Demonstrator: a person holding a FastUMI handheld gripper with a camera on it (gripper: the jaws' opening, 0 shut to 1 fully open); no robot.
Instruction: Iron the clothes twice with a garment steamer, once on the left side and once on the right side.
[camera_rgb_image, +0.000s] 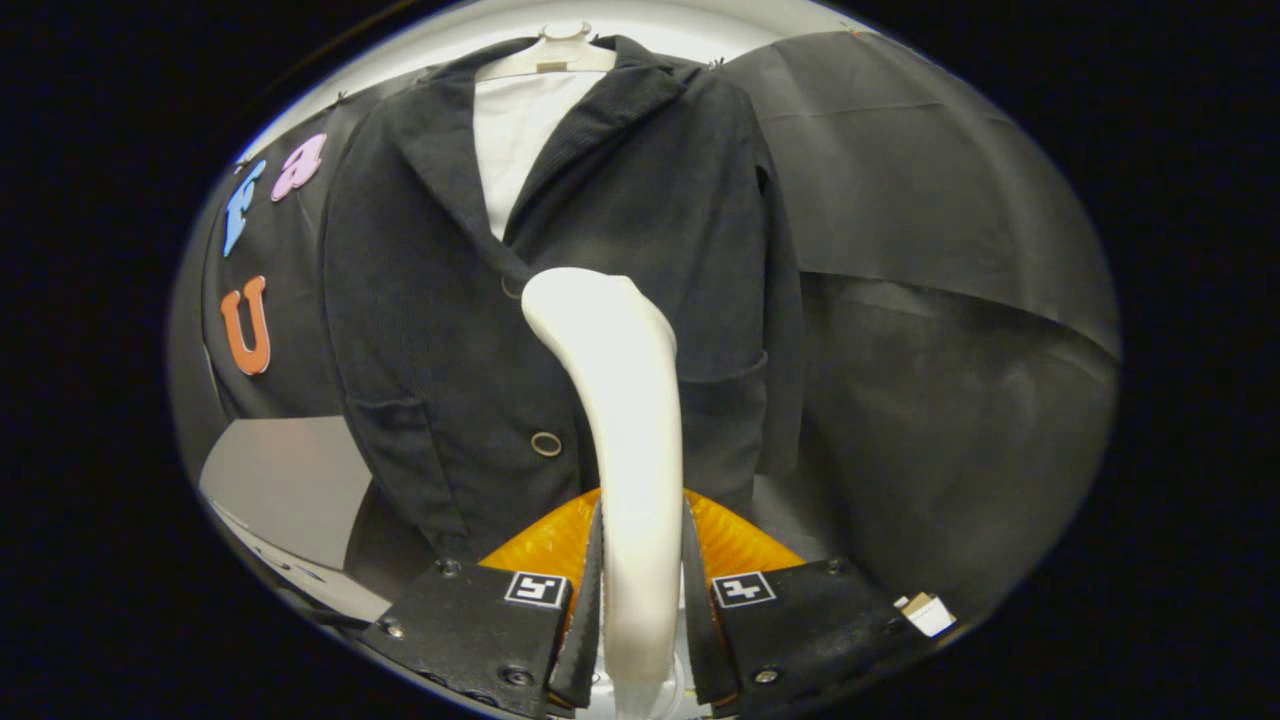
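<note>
A dark jacket (640, 200) hangs on a white hanger (560, 50) over a white shirt (520, 140), facing me. The white garment steamer (625, 400) rises between my fingers, its handle clamped by both, and its head curves up to the jacket's middle, just right of the button line at chest height. My gripper (642, 570) is shut on the steamer's handle. Whether the head touches the cloth I cannot tell. One round button (546, 444) shows left of the steamer, near the left pocket.
Black cloth (930, 250) drapes the booth wall behind and to the right of the jacket. A grey surface (290, 480) lies below the jacket's left side. A small white tag (928, 612) sits by my right finger.
</note>
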